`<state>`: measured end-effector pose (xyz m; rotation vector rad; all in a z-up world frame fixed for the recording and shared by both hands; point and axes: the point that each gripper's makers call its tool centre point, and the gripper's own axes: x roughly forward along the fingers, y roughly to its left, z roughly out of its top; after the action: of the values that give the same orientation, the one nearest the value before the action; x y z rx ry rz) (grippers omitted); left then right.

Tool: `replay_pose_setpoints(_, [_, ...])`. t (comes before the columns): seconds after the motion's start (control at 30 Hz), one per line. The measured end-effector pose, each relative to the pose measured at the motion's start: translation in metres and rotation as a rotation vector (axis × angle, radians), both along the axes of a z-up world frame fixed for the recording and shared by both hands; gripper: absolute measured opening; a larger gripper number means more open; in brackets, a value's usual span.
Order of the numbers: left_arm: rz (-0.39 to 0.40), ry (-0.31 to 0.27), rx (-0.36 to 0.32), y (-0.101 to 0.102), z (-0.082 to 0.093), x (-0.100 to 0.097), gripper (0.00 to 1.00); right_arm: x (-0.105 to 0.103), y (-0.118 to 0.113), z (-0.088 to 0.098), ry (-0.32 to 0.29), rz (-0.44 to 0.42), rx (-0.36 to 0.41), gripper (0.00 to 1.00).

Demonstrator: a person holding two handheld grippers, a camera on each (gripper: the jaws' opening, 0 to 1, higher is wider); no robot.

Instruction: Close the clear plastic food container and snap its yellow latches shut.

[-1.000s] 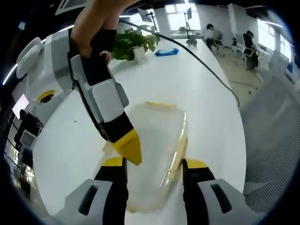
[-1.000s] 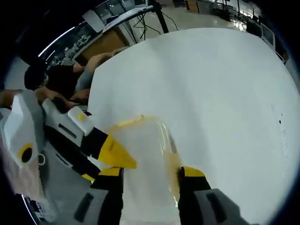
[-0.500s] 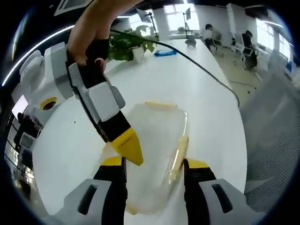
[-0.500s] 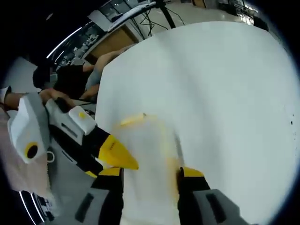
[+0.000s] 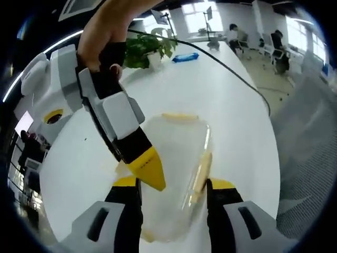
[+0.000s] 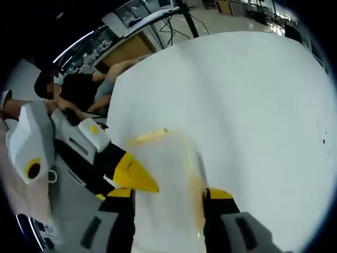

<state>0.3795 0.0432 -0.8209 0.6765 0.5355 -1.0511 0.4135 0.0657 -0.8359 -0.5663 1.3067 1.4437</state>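
Observation:
The clear plastic container (image 5: 176,158) lies on the white table (image 5: 226,105) with its lid down. A yellow latch (image 5: 179,117) sits on its far end and another yellow latch (image 5: 201,171) runs along its right side. My left gripper (image 5: 172,184) is open, its jaws straddling the container's near end. The right gripper (image 5: 146,168), held by a hand, reaches in from the upper left, its yellow tip over the lid's left edge. In the right gripper view, my right gripper (image 6: 168,193) is open over the container (image 6: 168,163), with a latch (image 6: 150,137) at the far end. The left gripper (image 6: 134,174) comes in from the left.
A potted plant (image 5: 147,47), a blue item (image 5: 187,57) and a black cable (image 5: 237,79) lie at the table's far end. People sit at desks beyond (image 5: 237,37). A person (image 6: 79,89) leans at the table's edge (image 6: 113,105).
The right gripper's yellow tip has edged slightly lower along the lid's left side. The container and the left gripper have stayed in place.

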Motion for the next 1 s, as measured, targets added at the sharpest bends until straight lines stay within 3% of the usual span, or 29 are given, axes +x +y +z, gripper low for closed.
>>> replay_pose_setpoints(0.17, [0.003,-0.005,-0.002,-0.0004,0.0008,-0.001,0.45,0.0022,-0.0011,0.0003,0.009,0.003,-0.001,0.52])
replay_pose_setpoints(0.23, [0.012,-0.04,0.002,-0.0014,0.0,-0.0004,0.43,0.0016,-0.002,0.0009,0.006,-0.004,0.015,0.52])
replay_pose_setpoints(0.27, [0.016,-0.107,0.047,0.003,-0.0015,0.0011,0.43,0.0017,-0.0045,0.002,-0.002,0.004,0.026,0.53])
replay_pose_setpoints(0.3, [0.023,-0.112,0.043,0.002,-0.0028,-0.0007,0.43,0.0022,-0.0062,0.0029,-0.005,0.004,0.03,0.53])
replay_pose_setpoints(0.6, [0.014,-0.087,0.023,0.0022,-0.0024,0.0024,0.43,0.0013,-0.0026,0.0019,-0.012,-0.01,0.046,0.54])
replay_pose_setpoints(1.0, [0.006,-0.092,0.034,-0.0001,-0.0031,0.0043,0.44,-0.0001,0.0035,0.0013,-0.082,-0.074,0.092,0.61])
